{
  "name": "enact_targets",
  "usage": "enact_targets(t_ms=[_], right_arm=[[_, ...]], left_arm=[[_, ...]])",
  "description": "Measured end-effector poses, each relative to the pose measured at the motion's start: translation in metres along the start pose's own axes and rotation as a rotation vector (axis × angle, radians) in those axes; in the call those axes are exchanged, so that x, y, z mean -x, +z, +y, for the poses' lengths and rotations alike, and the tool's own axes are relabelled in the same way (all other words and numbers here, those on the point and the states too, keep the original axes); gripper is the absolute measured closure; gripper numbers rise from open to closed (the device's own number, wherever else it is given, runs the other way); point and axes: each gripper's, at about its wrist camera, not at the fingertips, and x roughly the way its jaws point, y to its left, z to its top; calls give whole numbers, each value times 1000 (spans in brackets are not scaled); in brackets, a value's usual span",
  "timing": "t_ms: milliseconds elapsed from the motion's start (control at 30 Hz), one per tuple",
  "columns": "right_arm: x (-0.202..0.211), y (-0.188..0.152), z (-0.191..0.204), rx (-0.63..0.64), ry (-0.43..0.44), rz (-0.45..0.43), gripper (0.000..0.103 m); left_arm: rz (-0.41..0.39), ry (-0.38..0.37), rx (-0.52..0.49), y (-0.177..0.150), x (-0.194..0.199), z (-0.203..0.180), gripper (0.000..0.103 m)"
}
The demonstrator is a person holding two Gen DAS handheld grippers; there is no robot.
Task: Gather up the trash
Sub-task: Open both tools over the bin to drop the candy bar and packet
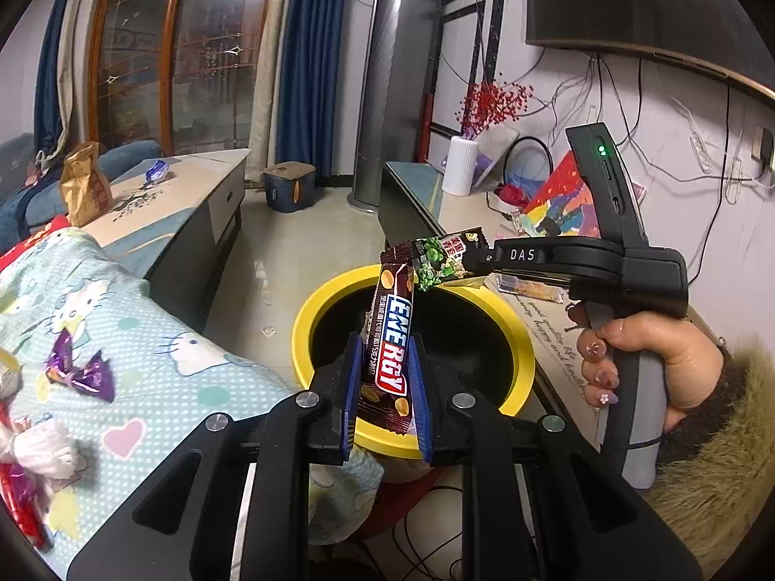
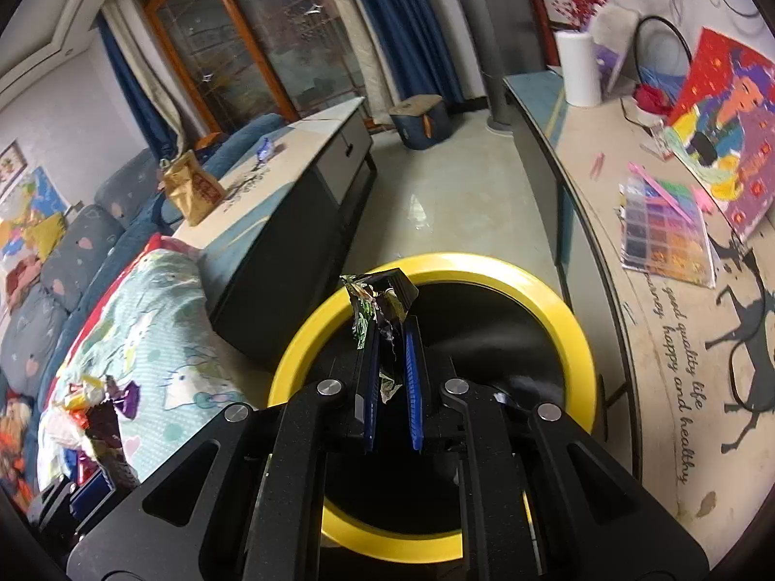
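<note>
My left gripper (image 1: 385, 353) is shut on a brown "ENERGY" bar wrapper (image 1: 390, 339), held upright over the yellow-rimmed black bin (image 1: 302, 324). My right gripper (image 2: 391, 339) is shut on a crumpled green and black snack wrapper (image 2: 375, 302) over the same bin (image 2: 571, 319). In the left wrist view the right gripper (image 1: 477, 259) comes in from the right, holding the green wrapper (image 1: 438, 261) just above the bin's far rim. More trash lies on the Hello Kitty blanket: purple candy wrappers (image 1: 82, 373) and a pile of wrappers (image 2: 97, 402).
A low cabinet (image 1: 193, 203) on the left carries a brown paper bag (image 1: 85, 184) and a blue wrapper (image 1: 157, 172). A long desk (image 2: 678, 290) on the right holds paintings, a white vase (image 2: 579, 68) and a bead tray (image 2: 663, 232). A dark stool (image 1: 289, 186) stands on the floor behind.
</note>
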Motion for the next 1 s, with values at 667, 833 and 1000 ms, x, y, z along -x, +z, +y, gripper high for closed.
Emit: enact_targets(t_ms=[667, 833, 1000], right_arm=[[-10, -4, -51, -128, -55, 53, 66], [-8, -5, -47, -117, -91, 32, 54], [-4, -5, -29, -64, -80, -7, 45]], left_arm=[[41, 4, -26, 5, -87, -6, 31], [19, 30, 25, 0, -75, 8, 9], [-2, 86, 90, -5, -51, 27, 7]])
